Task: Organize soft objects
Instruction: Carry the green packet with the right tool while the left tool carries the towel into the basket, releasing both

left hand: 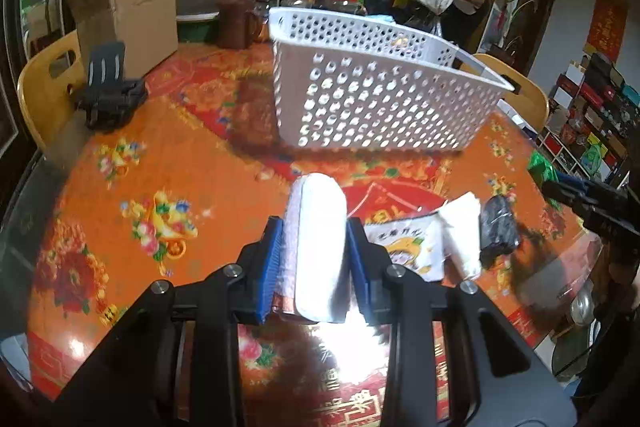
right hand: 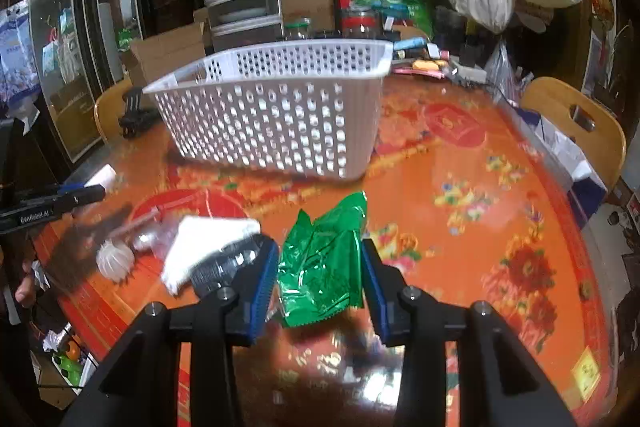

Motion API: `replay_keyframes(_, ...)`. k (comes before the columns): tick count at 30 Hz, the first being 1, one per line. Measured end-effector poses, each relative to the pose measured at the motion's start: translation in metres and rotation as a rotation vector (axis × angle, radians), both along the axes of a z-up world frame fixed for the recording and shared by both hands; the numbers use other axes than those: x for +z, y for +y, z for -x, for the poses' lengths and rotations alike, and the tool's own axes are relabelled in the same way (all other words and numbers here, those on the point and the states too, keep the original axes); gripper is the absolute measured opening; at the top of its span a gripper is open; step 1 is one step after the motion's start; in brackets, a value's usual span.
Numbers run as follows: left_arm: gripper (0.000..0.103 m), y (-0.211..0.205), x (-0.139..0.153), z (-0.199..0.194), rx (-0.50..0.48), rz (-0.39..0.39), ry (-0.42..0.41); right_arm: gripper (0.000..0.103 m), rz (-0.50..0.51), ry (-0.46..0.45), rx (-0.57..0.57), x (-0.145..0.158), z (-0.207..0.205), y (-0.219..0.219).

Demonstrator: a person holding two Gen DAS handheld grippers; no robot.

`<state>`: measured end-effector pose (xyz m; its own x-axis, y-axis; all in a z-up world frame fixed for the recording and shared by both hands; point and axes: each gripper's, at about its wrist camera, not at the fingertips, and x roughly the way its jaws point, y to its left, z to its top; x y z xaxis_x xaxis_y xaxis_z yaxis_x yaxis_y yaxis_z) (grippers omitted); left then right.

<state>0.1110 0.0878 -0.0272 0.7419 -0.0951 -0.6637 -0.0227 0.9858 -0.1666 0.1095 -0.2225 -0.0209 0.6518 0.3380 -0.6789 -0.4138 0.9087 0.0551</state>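
Above table (left hand: pixel 120 195), roll (left hand: pixel 320 247) pointing basketward (left hand: pixel 380 99)

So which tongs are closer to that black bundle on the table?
Right. The black bundle lies just beside the right tongs, which grip a green packet; the left tongs, holding a white roll, sit further across.

Cluttered room; wooden chairs (right hand: pixel 572 123); wall (left hand: pixel 576 15) seemingly pale.

"GenRobot.AI" in white on the black left tool (right hand: pixel 86 195), other print unreadable
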Motion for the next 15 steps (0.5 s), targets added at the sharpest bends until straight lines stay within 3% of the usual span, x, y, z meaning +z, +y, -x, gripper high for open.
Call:
replay_keyframes(9,0.03,-0.009,0.055,-0.012,-0.025,-0.048,-0.084,0.04,0.009,-0.106,0.008,0.054,-0.014,0.007)
replay_keyframes(15,0.03,-0.007,0.105,-0.04,-0.055,-0.061,-0.142,0.04,-0.017,-0.143,0.032,0.089,-0.035,0.009)
